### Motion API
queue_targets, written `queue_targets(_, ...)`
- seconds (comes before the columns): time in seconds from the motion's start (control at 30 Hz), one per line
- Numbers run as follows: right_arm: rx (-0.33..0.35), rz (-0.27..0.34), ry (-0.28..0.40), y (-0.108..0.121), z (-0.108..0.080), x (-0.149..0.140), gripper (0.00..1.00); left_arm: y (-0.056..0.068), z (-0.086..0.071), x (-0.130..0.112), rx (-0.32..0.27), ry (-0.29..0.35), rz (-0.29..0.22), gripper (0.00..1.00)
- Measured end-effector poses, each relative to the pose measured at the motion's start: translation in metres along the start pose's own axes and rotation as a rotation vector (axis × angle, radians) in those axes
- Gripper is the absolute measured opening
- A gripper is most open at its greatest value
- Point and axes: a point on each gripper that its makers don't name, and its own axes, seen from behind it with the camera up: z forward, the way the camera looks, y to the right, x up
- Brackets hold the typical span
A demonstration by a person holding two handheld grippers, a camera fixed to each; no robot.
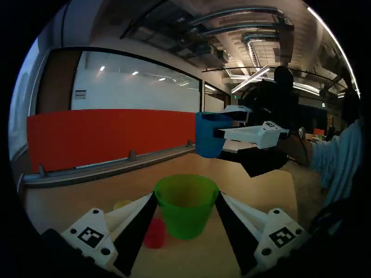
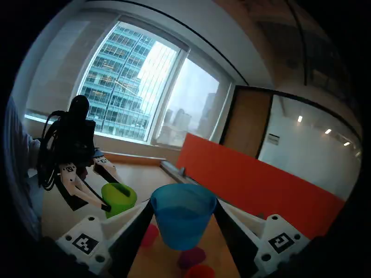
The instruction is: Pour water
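Observation:
In the left gripper view my left gripper (image 1: 186,206) is shut on an upright green cup (image 1: 186,211), held above the wooden table (image 1: 259,180). Farther off and higher, the blue cup (image 1: 211,134) hangs in my other gripper (image 1: 252,134), held by a person's hand with a light sleeve. In the right gripper view my right gripper (image 2: 183,217) is shut on that blue cup (image 2: 183,221), which stands upright with water inside. To its left, the green cup (image 2: 118,198) sits between the fingers of the left gripper (image 2: 92,185).
Small cups lie on the table below: a red one (image 1: 154,233) and a yellow one (image 1: 122,204) in the left gripper view, pink and red ones (image 2: 191,257) in the right gripper view. An orange partition (image 1: 106,134) and a metal rail (image 1: 116,162) border the table.

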Motion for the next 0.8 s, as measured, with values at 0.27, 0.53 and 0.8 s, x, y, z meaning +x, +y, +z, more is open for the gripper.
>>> queue_targets(0.27, -0.004, -0.055, 0.012, 0.006, 0.004, 0.014, 0.92, 0.010, 0.004, 0.001, -0.020, 0.004, 0.004, 0.88)
queue_targets(0.53, -0.002, -0.133, 0.017, 0.009, 0.010, 0.025, 0.92, 0.020, 0.008, 0.003, -0.037, 0.008, 0.015, 0.88)
queue_targets(0.8, -0.001, -0.214, 0.013, 0.011, 0.017, 0.033, 0.92, 0.026, 0.012, 0.004, -0.049, 0.008, 0.018, 0.88)
